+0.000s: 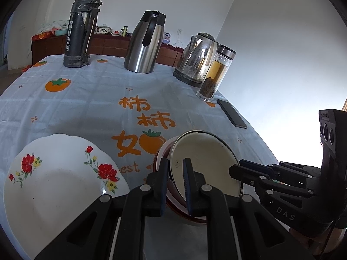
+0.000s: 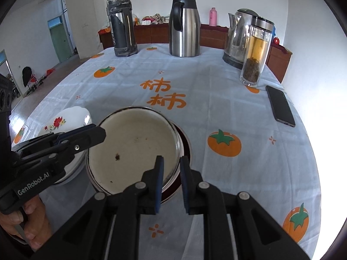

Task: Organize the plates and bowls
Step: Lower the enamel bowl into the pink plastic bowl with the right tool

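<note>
On the counter (image 2: 216, 82), covered with a pale blue cloth with orange persimmons, a cream enamel bowl (image 2: 134, 145) sits tilted inside a dark red bowl (image 2: 186, 145), its rim higher on one side. Both bowls are near the front edge, a little toward 6 o'clock from the printed characters.

The left gripper (image 1: 176, 184) comes from 6 o'clock in its own view. Its fingers (image 1: 187, 173) are close together and pinch the rim of the enamel bowl, one finger outside the wall and one inside. The right gripper (image 2: 171, 184) holds the opposite side: its fingers (image 2: 159, 173) are also narrow, with the enamel rim between them, but I cannot tell if both pads really touch it.

A white plate with red flowers (image 1: 58, 177) lies flat at 9 o'clock of the bowls, just beside them.

At the far side, toward 12 o'clock, stand a worn black flask (image 1: 83, 28), a steel carafe (image 1: 145, 43), an electric kettle (image 1: 197, 58) and a glass tea bottle (image 1: 216, 71) touching the kettle's base. A black phone (image 1: 231, 113) lies flat at 2 o'clock, near the counter edge.
</note>
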Motion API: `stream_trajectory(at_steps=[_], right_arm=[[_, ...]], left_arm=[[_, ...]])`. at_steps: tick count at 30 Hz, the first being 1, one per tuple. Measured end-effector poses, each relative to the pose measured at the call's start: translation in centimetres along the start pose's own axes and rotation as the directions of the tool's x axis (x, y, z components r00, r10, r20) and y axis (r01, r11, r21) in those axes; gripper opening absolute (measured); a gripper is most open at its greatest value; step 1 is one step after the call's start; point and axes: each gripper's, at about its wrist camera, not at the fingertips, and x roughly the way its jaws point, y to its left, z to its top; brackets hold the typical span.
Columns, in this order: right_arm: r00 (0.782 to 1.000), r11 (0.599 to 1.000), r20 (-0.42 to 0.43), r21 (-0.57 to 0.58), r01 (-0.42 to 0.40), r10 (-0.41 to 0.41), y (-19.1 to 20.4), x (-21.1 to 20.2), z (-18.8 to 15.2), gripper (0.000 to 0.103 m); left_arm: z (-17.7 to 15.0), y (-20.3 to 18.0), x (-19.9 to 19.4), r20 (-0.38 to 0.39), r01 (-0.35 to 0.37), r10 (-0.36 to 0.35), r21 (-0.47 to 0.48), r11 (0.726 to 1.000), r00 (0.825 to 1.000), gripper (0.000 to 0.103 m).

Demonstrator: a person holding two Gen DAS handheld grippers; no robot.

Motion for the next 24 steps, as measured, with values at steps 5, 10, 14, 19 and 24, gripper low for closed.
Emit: stream_trajectory(at_steps=[5,10,14,19,24], right_arm=[[1.000,1.000,0.000,0.004,-0.004,0.004,-0.01,0.05,-0.13,0.016],[1.000,1.000,0.002,0.010,-0.004,0.004,-0.16,0.02,-0.26,0.016],[1.000,1.000,0.002,0.012,-0.005,0.004,-0.28,0.02,-0.31,0.016],[1.000,1.000,0.004,0.012,-0.006,0.006,-0.31,0.04,-0.32,0.016],[1.000,1.000,0.003,0.012,-0.004,0.004,-0.32,0.00,-0.32,0.016]], left_arm=[[-0.13,-0.21,0.20,-0.004,-0.008,0.008,0.012,1.000,1.000,0.014],[-0.20,-0.28,0.27,-0.007,-0.005,0.005,0.018,1.000,1.000,0.014],[-0.27,-0.30,0.28,-0.006,-0.004,0.004,0.022,1.000,1.000,0.014],[-0.29,-0.34,0.38,-0.008,-0.001,0.002,0.020,1.000,1.000,0.014],[-0.28,-0.48,0.36,-0.005,-0.005,0.005,0.025,1.000,1.000,0.014]])
